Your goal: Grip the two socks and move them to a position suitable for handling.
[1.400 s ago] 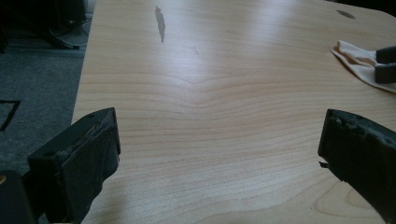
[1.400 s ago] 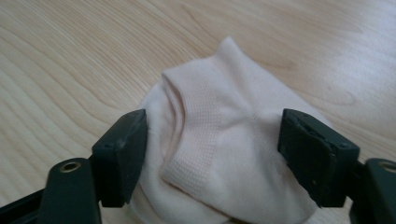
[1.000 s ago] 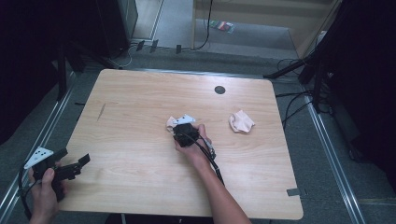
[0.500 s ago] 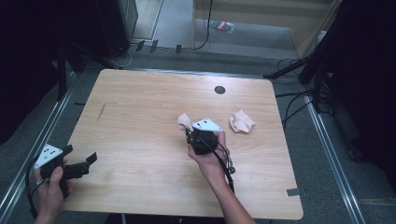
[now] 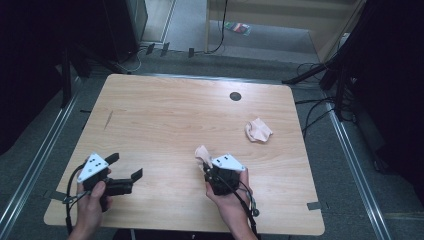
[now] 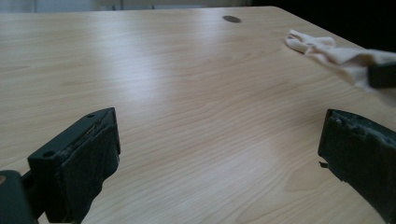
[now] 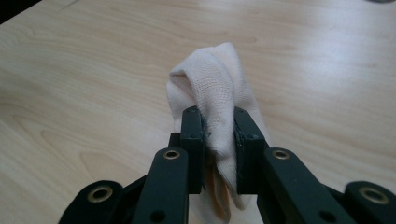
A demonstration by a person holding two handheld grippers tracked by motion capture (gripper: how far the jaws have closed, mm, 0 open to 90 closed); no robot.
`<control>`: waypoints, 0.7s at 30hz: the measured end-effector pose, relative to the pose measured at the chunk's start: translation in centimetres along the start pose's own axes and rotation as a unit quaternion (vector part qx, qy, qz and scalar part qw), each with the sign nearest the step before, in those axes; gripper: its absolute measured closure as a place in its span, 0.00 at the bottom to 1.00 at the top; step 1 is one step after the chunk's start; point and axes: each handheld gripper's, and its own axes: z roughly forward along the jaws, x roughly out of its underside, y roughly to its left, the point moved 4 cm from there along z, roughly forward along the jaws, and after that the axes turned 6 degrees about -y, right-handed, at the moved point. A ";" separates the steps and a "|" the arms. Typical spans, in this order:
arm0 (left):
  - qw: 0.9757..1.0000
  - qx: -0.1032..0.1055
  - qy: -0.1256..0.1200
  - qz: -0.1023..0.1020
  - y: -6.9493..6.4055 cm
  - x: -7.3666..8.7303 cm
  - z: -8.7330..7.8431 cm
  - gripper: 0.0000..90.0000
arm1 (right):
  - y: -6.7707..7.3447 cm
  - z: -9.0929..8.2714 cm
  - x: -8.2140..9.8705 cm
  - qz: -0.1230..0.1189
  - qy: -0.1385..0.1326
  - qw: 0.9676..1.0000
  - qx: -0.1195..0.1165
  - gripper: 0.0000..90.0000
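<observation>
Low and centre in the high view, the right tool [image 5: 206,167] is clenched on a sock [image 7: 215,93], pinched mid-fold. Soft, light, limp knit: it will droop, so grasp bunched layers. Left tool [image 5: 125,167] gapes, released, over the worktop [image 5: 165,115].

The cloth [image 7: 219,93] caught in the black right gripper [image 7: 218,135] is showing pale peach with a fine knit weave. The table [image 5: 165,115] is glowing light wood grain, another peach cloth [image 5: 258,130] lying on it.
</observation>
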 end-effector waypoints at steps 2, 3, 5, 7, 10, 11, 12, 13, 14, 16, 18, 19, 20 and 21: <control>1.000 0.015 0.004 0.010 -1.4 -0.1 0.8 0.00 | 0.5 -0.1 0.8 0.002 0.007 1.000 -0.005 0.86; 0.999 0.025 0.009 0.022 -2.6 -0.3 1.5 0.00 | 0.7 -0.1 1.1 0.000 0.009 1.000 -0.006 0.86; 0.999 0.037 0.007 0.023 -3.6 -0.5 2.2 0.00 | 1.0 -0.2 1.5 0.006 0.011 1.000 -0.008 0.87; 0.999 0.043 0.005 0.023 -4.3 -0.9 2.7 0.00 | 1.3 -0.2 2.0 0.007 0.014 1.000 0.000 0.87; 0.999 0.050 0.000 0.016 -5.0 -1.2 3.3 0.00 | 1.6 0.1 2.4 0.005 0.017 1.000 0.011 0.87; 0.999 0.048 -0.003 0.009 -5.3 -1.3 3.8 0.00 | 1.8 0.3 2.8 0.015 0.018 1.000 0.012 0.82; 0.999 0.048 -0.003 0.009 -5.3 -1.3 3.8 0.00 | 1.8 0.3 2.8 0.015 0.018 1.000 0.012 0.82; 0.999 0.050 -0.003 0.004 -5.5 -1.2 4.0 0.00 | 2.1 0.7 2.9 0.029 0.019 0.999 -0.006 0.56; 0.999 0.050 -0.003 0.004 -5.5 -1.2 4.0 0.00 | 2.1 0.7 2.9 0.029 0.019 0.999 -0.006 0.56; 0.999 0.047 0.002 0.010 -5.3 -0.6 4.0 0.00 | 1.7 0.5 2.7 0.038 0.007 0.999 -0.006 0.49; 0.999 0.047 0.006 0.004 -5.1 -0.1 3.8 0.00 | 1.1 0.0 2.5 0.037 -0.006 0.999 -0.003 0.53; 0.999 0.050 0.010 -0.003 -4.9 0.5 3.7 0.00 | 0.4 -0.7 2.3 0.033 -0.016 0.999 -0.009 0.60; 0.999 0.050 0.010 -0.003 -4.9 0.5 3.7 0.00 | 0.4 -0.7 2.3 0.033 -0.016 0.999 -0.009 0.60; 0.998 0.057 0.021 -0.008 -4.9 1.1 3.8 0.00 | 0.0 -1.2 2.4 0.034 -0.019 0.999 -0.036 0.68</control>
